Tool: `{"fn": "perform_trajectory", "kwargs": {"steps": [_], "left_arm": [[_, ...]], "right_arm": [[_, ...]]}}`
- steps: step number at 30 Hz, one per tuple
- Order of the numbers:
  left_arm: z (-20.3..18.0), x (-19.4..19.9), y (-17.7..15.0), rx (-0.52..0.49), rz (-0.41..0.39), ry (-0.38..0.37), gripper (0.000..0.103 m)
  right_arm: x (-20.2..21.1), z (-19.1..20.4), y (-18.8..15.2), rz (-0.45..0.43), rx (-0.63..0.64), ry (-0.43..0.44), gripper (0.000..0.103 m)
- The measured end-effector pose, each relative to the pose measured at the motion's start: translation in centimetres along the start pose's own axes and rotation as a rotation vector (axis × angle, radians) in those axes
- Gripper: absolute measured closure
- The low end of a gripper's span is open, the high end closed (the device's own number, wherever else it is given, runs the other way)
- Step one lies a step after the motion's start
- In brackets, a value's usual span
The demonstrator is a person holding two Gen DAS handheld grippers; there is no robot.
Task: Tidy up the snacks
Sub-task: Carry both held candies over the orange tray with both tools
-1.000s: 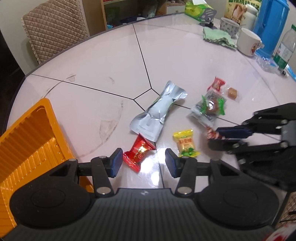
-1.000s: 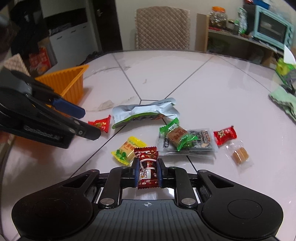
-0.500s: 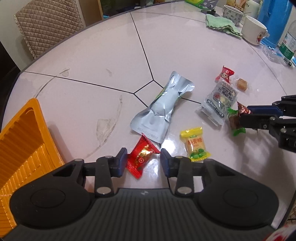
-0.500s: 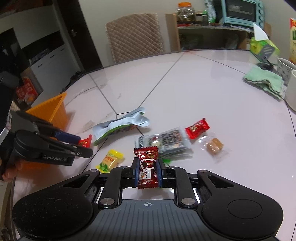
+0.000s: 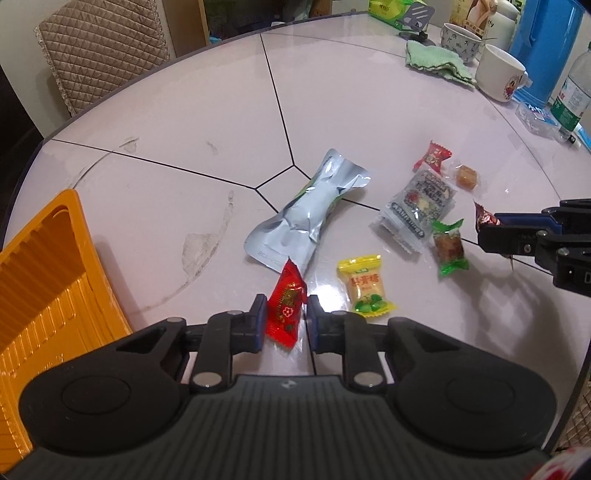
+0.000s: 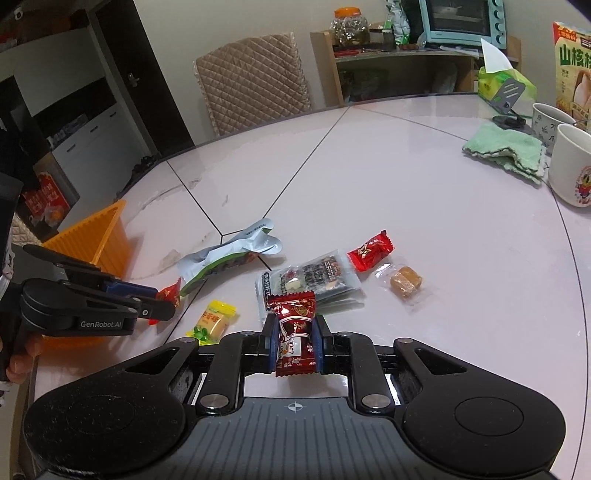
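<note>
My left gripper [image 5: 285, 320] is shut on a red candy [image 5: 286, 310] low over the white table. My right gripper [image 6: 295, 341] is shut on a dark red candy [image 6: 294, 332] and holds it above the table; it also shows in the left wrist view [image 5: 496, 230]. On the table lie a silver pouch [image 5: 308, 214], a yellow candy [image 5: 364, 288], a green-ended candy [image 5: 448, 245], a clear nut packet [image 5: 419, 205], a small red candy [image 5: 432, 157] and a brown sweet [image 5: 466, 176]. An orange basket [image 5: 40, 291] stands at the left.
A green cloth [image 5: 437, 64], two mugs [image 5: 498, 77], a blue jug [image 5: 546, 44] and a water bottle [image 5: 570, 99] stand at the far right. A quilted chair [image 6: 255, 79] is behind the table. A shelf with a toaster oven [image 6: 458, 18] is beyond.
My left gripper closed on the red candy. My right gripper rose and drew back to the right with the dark red candy held throughout.
</note>
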State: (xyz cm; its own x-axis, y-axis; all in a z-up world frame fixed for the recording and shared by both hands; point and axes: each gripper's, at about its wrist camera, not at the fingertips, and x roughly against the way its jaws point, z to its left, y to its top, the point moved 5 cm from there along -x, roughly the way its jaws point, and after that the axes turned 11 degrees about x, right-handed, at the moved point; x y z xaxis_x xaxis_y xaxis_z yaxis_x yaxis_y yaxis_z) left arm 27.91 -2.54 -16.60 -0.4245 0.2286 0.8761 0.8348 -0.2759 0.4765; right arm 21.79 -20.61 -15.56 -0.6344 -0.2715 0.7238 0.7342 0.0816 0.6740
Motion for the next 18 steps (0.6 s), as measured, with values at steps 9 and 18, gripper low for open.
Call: {"fn": "perform_trajectory", "kwargs": {"steps": [9, 18], "left_arm": [[-0.8, 2.8, -1.0, 0.069, -0.039, -0.036, 0.084], [-1.2, 7.0, -2.7, 0.127, -0.094, -0.055, 0.084]], "right_arm": [[1.7, 0.4, -0.1, -0.024, 0.008, 0.007, 0.084], [3.5, 1.7, -0.1, -0.044, 0.035, 0.033, 0.084]]}}
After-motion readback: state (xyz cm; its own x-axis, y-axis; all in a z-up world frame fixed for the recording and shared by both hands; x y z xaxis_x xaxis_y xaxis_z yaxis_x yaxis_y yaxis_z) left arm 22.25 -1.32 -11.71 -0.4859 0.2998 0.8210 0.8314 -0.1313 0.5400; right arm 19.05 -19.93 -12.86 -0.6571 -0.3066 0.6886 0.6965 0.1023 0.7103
